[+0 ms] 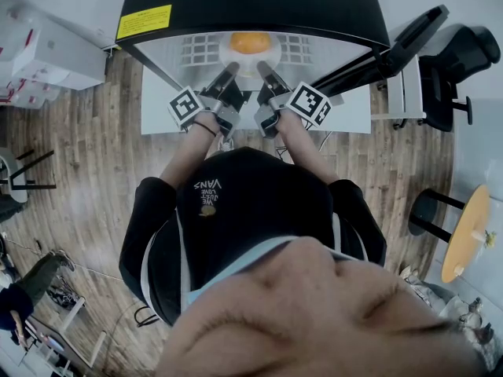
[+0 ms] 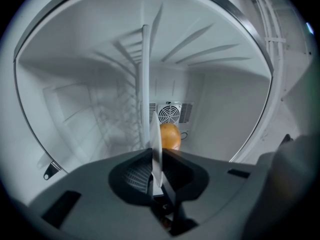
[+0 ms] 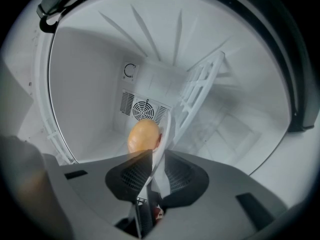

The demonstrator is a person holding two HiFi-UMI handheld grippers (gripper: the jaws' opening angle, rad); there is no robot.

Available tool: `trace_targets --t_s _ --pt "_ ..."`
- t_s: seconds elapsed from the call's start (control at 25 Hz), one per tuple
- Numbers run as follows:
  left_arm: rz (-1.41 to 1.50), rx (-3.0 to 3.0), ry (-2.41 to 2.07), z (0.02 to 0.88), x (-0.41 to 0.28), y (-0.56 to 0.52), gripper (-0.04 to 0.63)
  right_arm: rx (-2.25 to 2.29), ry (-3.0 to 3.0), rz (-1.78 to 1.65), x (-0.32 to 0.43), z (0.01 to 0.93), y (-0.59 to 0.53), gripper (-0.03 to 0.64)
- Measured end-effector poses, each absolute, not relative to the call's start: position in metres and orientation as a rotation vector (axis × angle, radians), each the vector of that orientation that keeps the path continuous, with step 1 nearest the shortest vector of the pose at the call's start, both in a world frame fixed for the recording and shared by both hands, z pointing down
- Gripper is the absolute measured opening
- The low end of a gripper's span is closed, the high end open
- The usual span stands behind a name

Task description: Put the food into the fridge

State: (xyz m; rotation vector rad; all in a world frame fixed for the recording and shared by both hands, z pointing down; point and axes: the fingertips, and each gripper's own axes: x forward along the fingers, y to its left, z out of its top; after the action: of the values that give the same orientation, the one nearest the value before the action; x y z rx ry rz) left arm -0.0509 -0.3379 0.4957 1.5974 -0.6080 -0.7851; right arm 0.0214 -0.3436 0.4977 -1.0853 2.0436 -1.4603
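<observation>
Fridge point(image 1: 251, 6) open, door point(image 1: 397, 42) swung out on the right; white walls wide around the load, fan grille point(image 2: 170, 113) on the back wall behind it, bare space over it; one wire shelf point(image 1: 200, 49), one plate point(image 1: 233, 56) over it, whether resting on it I can't tell; one orange fruit point(image 1: 250, 43) on the plate, well inside the cavity; two grippers, both forearms point(image 1: 185, 159) stretched forward, near level, converging on the plate's near rim, marker cubes point(image 1: 185, 105) turned outward; left gripper point(image 1: 230, 71) clamped on the rim, pads tight against it; right gripper point(image 1: 265, 69) has the rim between its jaws, but the pads stand slack, a gap showing beside it.
</observation>
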Motion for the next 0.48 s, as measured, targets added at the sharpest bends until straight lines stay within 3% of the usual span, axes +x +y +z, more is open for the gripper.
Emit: trace_targets --t_s 0.48 --pt "-0.788 1.618 -0.606 0.4944 -0.0513 -0.3391 0.046 -1.085 2.064 -1.450 0.0208 0.4963 -0.3438 0.080"
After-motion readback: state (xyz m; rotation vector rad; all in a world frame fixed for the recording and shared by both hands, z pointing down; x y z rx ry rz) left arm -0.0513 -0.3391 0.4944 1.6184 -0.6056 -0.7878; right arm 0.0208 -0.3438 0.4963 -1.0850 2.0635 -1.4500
